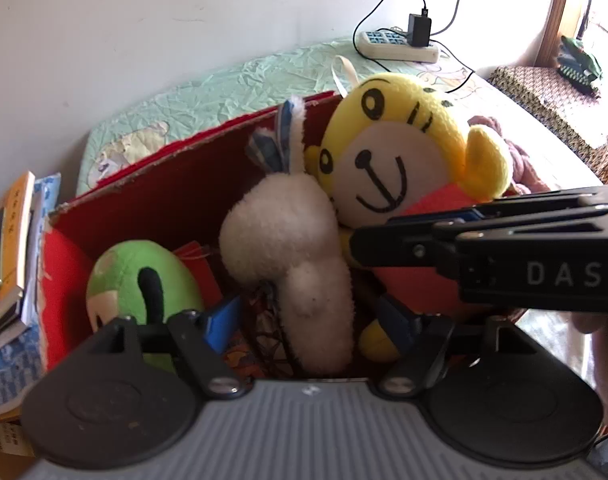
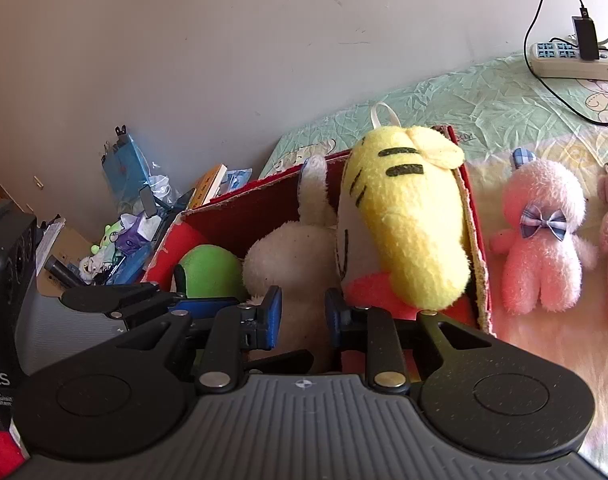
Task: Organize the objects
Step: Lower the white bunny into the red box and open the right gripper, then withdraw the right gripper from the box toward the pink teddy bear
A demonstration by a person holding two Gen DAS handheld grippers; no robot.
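red box (image 1: 151, 196) is sitting on the bed w/ three plushies packed inside: yellow tiger (image 1: 400, 148) leaning at the right wall, white bunny (image 1: 287, 240) in the middle touching it, green plush (image 1: 143, 280) at the left. left gripper (image 1: 308, 324) is hovering over the bunny's body w/ jaws apart, nothing clamped. right gripper (image 2: 301, 312) is hanging just beside it, jaws apart but narrow, around the bunny; pink bunny (image 2: 544, 232) is lying outside the box on the bed.
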